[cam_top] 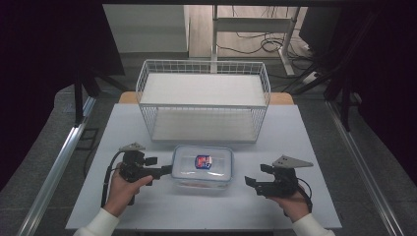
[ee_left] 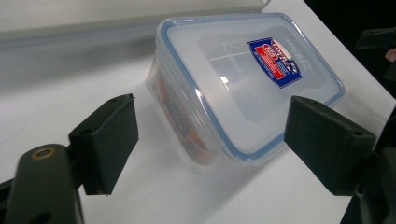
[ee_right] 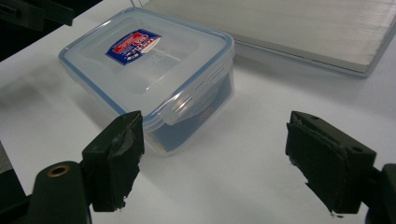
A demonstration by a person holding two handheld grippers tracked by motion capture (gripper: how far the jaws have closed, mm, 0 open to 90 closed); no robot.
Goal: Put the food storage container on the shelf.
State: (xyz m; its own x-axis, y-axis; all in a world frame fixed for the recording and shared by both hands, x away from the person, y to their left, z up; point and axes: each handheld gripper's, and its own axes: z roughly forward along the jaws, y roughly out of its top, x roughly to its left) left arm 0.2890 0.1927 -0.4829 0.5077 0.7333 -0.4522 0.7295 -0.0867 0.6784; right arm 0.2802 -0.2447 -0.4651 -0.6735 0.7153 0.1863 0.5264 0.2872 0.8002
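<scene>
Closest in, the two sleeves and hands come up from six o'clock, each holding a claw. The left claw [cam_top: 164, 170] has its jaws spread wide with nothing between them, tips almost at the short end of the clear lidded box [cam_top: 202, 167]; its own view shows the box's corner sitting just ahead of the gap, not yet inside it. The right claw [cam_top: 252, 183] is equally wide and empty, a little apart from the box at about four o'clock of it.

The box lies flat on the white surface [cam_top: 314, 196], centre front, with a red-and-blue label [cam_top: 203, 162] on the lid and something orange-red dimly visible inside. At twelve o'clock of it, close behind, stands the white wire basket [cam_top: 203, 101].

What could go wrong — the box walls look smooth, so a pinch on a rounded corner may slip off or spin the box. A one-sided push from the left could slide it toward the right claw or back against the basket's foot. A grip on the lid rim alone might pop a latch [ee_right: 187, 100].

Room is generous at three and nine o'clock and toward the near edge; only the gap to the basket is tight.
</scene>
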